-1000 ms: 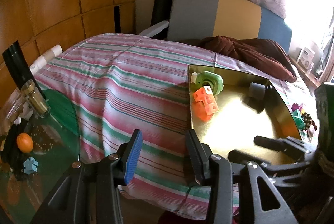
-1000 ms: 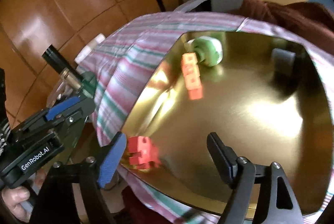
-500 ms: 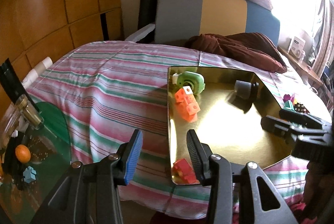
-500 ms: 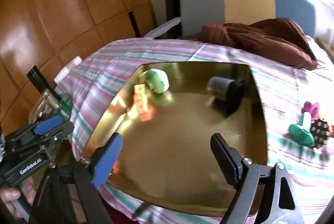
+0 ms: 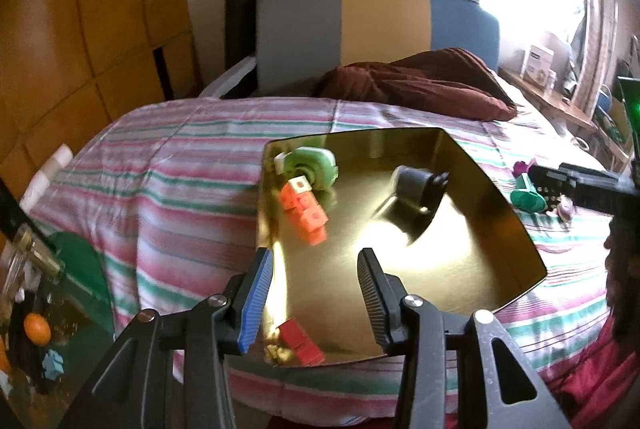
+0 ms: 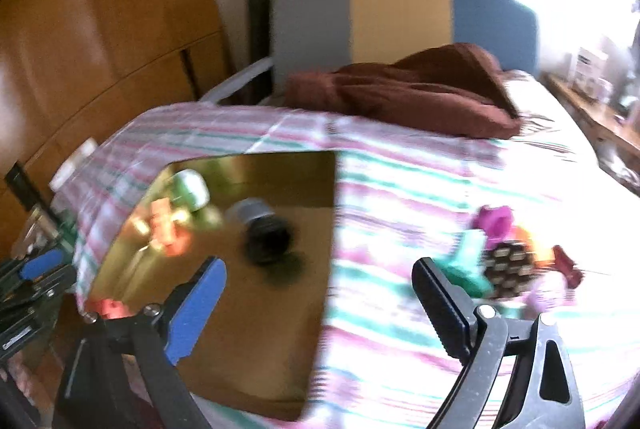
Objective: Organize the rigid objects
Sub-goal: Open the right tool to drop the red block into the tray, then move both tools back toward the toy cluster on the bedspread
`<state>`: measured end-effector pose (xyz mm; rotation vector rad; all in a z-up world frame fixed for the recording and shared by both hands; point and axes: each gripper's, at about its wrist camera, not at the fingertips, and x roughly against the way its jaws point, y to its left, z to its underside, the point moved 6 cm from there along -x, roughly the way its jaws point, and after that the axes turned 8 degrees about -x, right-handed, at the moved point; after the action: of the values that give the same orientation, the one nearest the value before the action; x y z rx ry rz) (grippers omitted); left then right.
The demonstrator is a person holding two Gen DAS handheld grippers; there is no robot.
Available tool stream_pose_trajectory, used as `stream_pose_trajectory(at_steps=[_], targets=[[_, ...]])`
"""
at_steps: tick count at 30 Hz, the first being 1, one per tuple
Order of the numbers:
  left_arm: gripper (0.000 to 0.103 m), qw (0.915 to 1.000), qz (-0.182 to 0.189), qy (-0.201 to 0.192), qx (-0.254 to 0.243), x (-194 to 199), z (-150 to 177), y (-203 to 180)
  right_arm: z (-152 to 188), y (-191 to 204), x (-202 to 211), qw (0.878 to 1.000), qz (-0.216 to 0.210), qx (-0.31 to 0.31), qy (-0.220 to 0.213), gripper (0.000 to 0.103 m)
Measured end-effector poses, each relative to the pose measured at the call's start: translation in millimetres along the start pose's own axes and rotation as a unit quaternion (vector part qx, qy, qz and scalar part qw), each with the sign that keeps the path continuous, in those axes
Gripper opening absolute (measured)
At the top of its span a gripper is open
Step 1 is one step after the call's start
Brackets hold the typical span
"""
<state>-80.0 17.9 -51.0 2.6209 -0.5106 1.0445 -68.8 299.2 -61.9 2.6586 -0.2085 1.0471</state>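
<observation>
A gold tray (image 5: 460, 281) lies on the striped bedspread (image 5: 180, 157). On it are a green wheel-like piece (image 5: 314, 167), an orange block stack (image 5: 306, 211), a dark grey cylinder (image 5: 412, 183) and a red block (image 5: 300, 341) at the near corner. My left gripper (image 5: 316, 293) is open and empty above the tray's near left edge. My right gripper (image 6: 320, 301) is open and empty over the tray's right edge (image 6: 328, 269). A heap of small toys (image 6: 504, 261) lies on the bed to the right, beyond its right finger (image 6: 440, 305).
A brown blanket (image 5: 420, 85) lies at the head of the bed by a grey, yellow and blue headboard (image 5: 380, 25). A glass side table (image 5: 40, 329) with an orange ball (image 5: 37, 327) stands at the left. Wooden panels line the left wall.
My right gripper has swung right, from over the tray's near left corner, where the red block now lies, towards the toy heap. My left gripper has shifted right over the tray's near left edge.
</observation>
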Motion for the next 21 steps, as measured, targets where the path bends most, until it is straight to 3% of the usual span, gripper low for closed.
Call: stream_pose_trajectory(at_steps=[10, 15, 18, 21], targets=[[0.044, 0.9983, 0.028, -0.003, -0.050, -6, -21, -44, -26, -143, 15, 0.989, 0.118, -0.078, -0.053, 0.100], [0.044, 0.9961, 0.043, 0.000, -0.077, -12, -33, -74, -14, -220, 19, 0.965, 0.181, -0.179, -0.065, 0.100], [0.044, 0.9944, 0.054, 0.000, -0.091, -16, -39, -94, -15, -245, 28, 0.951, 0.169, -0.248, -0.079, 0.100], [0.044, 0.9919, 0.070, 0.003, -0.106, -21, -42, -116, -12, -254, 29, 0.944, 0.157, -0.280, -0.074, 0.100]])
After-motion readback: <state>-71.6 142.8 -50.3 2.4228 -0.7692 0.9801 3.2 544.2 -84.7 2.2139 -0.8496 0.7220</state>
